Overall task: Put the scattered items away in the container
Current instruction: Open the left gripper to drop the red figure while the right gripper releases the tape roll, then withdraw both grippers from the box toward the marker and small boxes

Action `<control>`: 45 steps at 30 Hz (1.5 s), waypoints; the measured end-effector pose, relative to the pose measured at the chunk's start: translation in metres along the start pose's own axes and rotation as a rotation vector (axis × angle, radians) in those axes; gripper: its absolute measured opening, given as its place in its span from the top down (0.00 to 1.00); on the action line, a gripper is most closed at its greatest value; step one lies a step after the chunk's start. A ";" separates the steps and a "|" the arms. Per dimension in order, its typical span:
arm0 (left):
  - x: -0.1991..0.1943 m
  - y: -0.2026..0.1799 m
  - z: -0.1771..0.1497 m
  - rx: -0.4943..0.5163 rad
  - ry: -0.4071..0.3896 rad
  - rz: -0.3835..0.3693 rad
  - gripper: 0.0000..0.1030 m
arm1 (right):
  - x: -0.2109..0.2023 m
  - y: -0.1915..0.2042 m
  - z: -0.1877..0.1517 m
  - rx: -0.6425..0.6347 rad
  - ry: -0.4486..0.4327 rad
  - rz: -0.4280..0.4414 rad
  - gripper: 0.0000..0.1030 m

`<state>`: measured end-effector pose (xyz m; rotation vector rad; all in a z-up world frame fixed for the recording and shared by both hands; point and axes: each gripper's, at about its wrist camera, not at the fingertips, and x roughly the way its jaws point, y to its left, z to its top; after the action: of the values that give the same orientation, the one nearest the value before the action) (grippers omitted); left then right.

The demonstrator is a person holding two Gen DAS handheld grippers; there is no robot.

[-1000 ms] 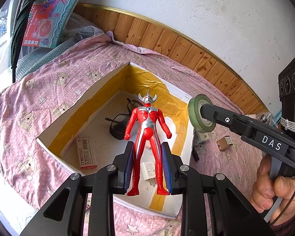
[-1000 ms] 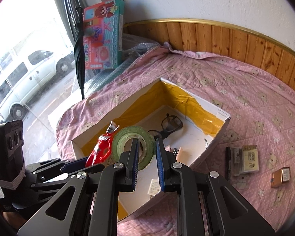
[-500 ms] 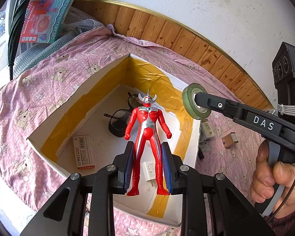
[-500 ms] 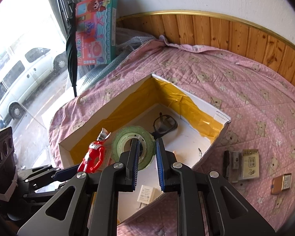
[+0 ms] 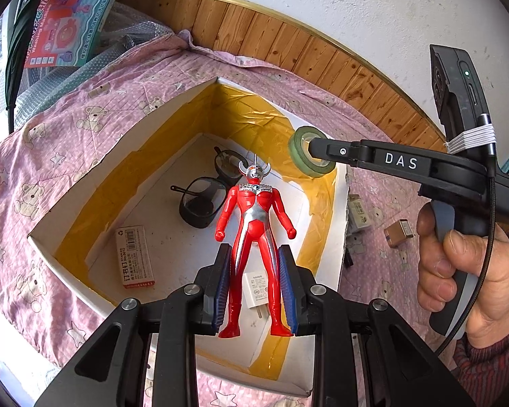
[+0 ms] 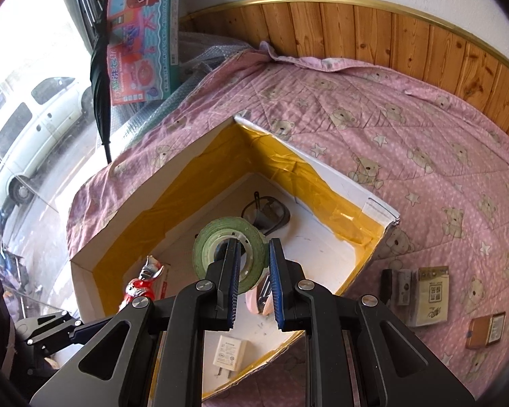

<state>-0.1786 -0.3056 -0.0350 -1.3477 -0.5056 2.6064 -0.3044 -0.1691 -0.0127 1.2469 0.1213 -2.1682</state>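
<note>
My left gripper [image 5: 254, 288] is shut on the legs of a red and silver toy figure [image 5: 254, 213], which it holds upright above the white box [image 5: 342, 230] lined with yellow tape. My right gripper [image 6: 252, 281] is shut on the wall of a green tape roll [image 6: 217, 244], with one finger through its hole. The roll hangs over the inside of the box [image 6: 356, 186], near the right wall. In the left wrist view the roll [image 5: 305, 164] shows at the tip of the right gripper [image 5: 317, 146]. The figure's head [image 6: 146, 278] shows at the lower left of the right wrist view.
In the box lie dark glasses [image 5: 203, 200], a staple packet [image 5: 134, 257] and a white charger [image 6: 229, 352]. On the pink quilt right of the box lie a black stick [image 6: 386, 283], small packets [image 6: 427, 300] and a brown box [image 6: 485, 330]. A hand [image 5: 465, 271] holds the right gripper.
Both grippers have moved forward and lower over the box with their loads. The tape roll has gone from beside the right wall to over the inside.
</note>
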 end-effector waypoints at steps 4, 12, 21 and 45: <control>0.004 0.001 0.002 -0.003 0.008 0.004 0.73 | 0.010 -0.006 0.002 0.008 0.018 -0.009 0.83; 0.012 0.002 0.005 -0.014 0.013 0.004 0.73 | 0.023 -0.016 0.008 0.019 0.036 -0.028 0.83; 0.016 0.010 0.010 -0.048 0.015 0.000 0.64 | 0.032 -0.025 0.006 0.054 0.041 -0.054 0.78; -0.041 -0.003 -0.023 -0.054 -0.016 -0.045 0.62 | -0.046 0.015 -0.076 0.197 -0.041 0.125 0.77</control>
<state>-0.1359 -0.3097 -0.0151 -1.3173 -0.6060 2.5872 -0.2232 -0.1311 -0.0141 1.2800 -0.1874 -2.1353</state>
